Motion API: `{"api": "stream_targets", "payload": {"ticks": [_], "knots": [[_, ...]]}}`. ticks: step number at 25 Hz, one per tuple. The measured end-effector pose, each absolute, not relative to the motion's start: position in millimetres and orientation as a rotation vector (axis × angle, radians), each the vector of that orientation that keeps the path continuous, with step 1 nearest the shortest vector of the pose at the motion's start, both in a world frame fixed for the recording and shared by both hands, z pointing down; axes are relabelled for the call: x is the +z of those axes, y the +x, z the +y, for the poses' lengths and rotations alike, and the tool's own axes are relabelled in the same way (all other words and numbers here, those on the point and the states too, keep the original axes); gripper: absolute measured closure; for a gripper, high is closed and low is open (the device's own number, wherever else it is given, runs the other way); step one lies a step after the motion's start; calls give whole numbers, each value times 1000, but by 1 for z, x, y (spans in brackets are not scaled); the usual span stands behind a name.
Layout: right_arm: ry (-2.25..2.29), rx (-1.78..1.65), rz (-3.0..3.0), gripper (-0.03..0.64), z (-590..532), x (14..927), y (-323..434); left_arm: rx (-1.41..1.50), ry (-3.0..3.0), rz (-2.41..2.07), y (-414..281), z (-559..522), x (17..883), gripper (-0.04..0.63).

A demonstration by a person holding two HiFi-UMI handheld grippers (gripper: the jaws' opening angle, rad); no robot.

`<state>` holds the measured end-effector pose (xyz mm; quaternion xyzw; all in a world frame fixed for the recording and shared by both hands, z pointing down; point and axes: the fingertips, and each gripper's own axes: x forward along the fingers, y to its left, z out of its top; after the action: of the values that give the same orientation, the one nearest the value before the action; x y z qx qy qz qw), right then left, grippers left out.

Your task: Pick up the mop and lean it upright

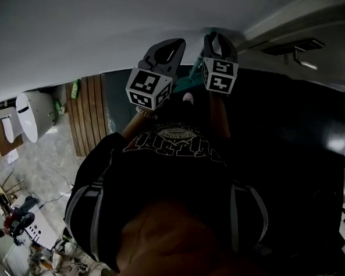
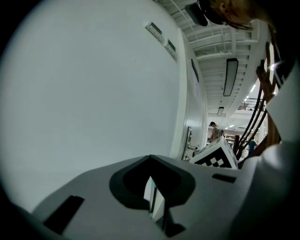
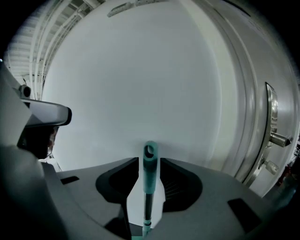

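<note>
My right claw (image 3: pixel 149 161) is spread wide. The top of the mop handle (image 3: pixel 150 174) stands between its two jaws. The handle does not fill the gap, and I can see white wall (image 3: pixel 140 84) on both sides of it. So the jaws are not pinching it. The handle stands straight up. It has a teal cap with a little hole in it, and below the cap it turns black. It is right in front of the wall, but I cannot tell if it touches the wall. A door (image 3: pixel 253 93) with a shiny door handle (image 3: pixel 276 139) is off to the right.

My left claw (image 2: pixel 151 164) is only a little bit open. The gap is thin. I see pale wall through it and a thin teal strip (image 2: pixel 152 201). I cannot tell what the strip is, or if the jaws touch it.

From the head view, both claws point at the wall, side by side. A bit of the teal mop (image 1: pixel 195 70) shows between them, closer to the right claw. Each claw has its cube with black and white squares, one on the left (image 1: pixel 147 87) and one on the right (image 1: pixel 219 75). Below them is the person's black shirt (image 1: pixel 178 146).
</note>
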<state>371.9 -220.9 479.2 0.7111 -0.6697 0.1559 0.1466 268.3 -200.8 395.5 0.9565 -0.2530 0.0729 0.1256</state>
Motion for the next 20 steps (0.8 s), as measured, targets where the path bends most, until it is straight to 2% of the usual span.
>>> {"api": "stream_targets", "payload": {"ticks": [9, 20], "knots": [[2099, 414, -1844, 485, -235, 488, 377, 227, 2768, -783, 252, -206, 398, 557], [2073, 440, -1917, 503, -220, 486, 378, 229, 2767, -756, 262, -203, 401, 557]]}}
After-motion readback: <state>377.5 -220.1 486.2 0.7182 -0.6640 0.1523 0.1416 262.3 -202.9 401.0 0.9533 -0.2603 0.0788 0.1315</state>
